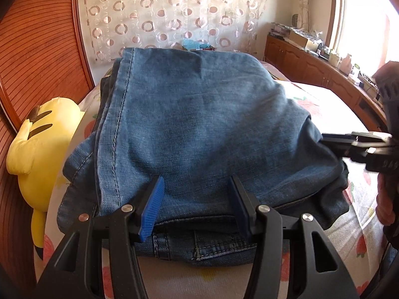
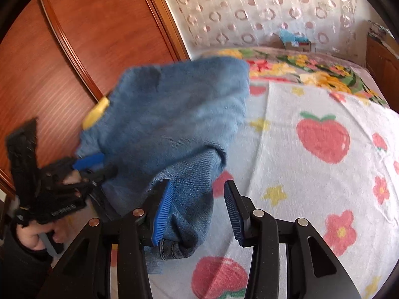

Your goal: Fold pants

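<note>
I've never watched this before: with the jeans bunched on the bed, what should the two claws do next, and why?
Probably lower the jeans onto the bed sheet and let go. The left claw and right claw both straddle the near edge of the folded denim, with their pads apart rather than pinching, and the bundle already looks stacked in layers.

- Blue denim pants [image 1: 189, 129], faded paler across the middle, darker at three o'clock, pale stitching down the seam.
- Left gripper [image 1: 197, 206]: black arms, bright blue ribbed pads, silver rivets.
- Right gripper [image 2: 197, 211]: same black and blue.
- Bedsheet [image 2: 311, 174]: white, red strawberries, yellow stars, pink flowers.
- Blanket [image 2: 311, 72] at one o'clock: grey with yellow, red and green flowers.
- Plush toy [image 1: 37, 134] at nine o'clock: yellow, black stripes.
- Curtain [image 1: 174, 12] at twelve: sheer white, pink-brown rings.
- Headboard [image 1: 42, 49]: reddish-brown wood, fine ribbing.
</note>
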Motion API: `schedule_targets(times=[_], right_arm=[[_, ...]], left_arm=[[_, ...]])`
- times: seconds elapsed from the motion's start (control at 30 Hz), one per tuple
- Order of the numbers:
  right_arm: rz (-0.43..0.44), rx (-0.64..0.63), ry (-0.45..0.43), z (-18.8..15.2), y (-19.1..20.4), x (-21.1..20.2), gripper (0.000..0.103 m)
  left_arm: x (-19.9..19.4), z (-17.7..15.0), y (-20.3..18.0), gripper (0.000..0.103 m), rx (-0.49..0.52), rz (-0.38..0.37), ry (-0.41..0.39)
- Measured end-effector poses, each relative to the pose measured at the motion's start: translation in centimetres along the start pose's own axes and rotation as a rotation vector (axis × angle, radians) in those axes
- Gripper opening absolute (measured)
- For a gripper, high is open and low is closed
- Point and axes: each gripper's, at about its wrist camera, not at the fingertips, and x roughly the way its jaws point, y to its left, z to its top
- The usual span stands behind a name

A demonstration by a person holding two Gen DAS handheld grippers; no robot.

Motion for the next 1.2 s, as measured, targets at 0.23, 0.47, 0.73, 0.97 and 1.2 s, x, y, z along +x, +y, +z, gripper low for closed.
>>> schedule_targets(times=[0.23, 0.47, 0.73, 0.97, 1.2], right_arm=[[-0.003, 0.043, 0.038, 0.4, -0.3, 1.0, 0.043], [-0.035, -0.085, -0.03, 1.1, 2.8, -0.7, 0.006], [-0.02, -0.121, -0.094, 5.5, 6.0, -2.7, 0.005], [0.057, -0.206, -0.141, 9.2, 12.5, -2.1, 0.004], [0.172, -0.281, -0.084, 10.0, 18.0, 3.7, 0.004]], left_arm=[[0.2, 0.2, 0.7, 0.054, -0.023, -0.028, 0.005], [-0.3, 0.7, 1.2, 0.054, -0.022, -0.038, 0.013], [-6.1, 2.0, 5.3, 0.054, -0.065, -0.015, -0.089], [-10.7, 1.5, 9.9, 0.054, -0.093, 0.045, -0.135], [-13.2, -0.3, 14.8, 0.054, -0.152, 0.121, -0.144]])
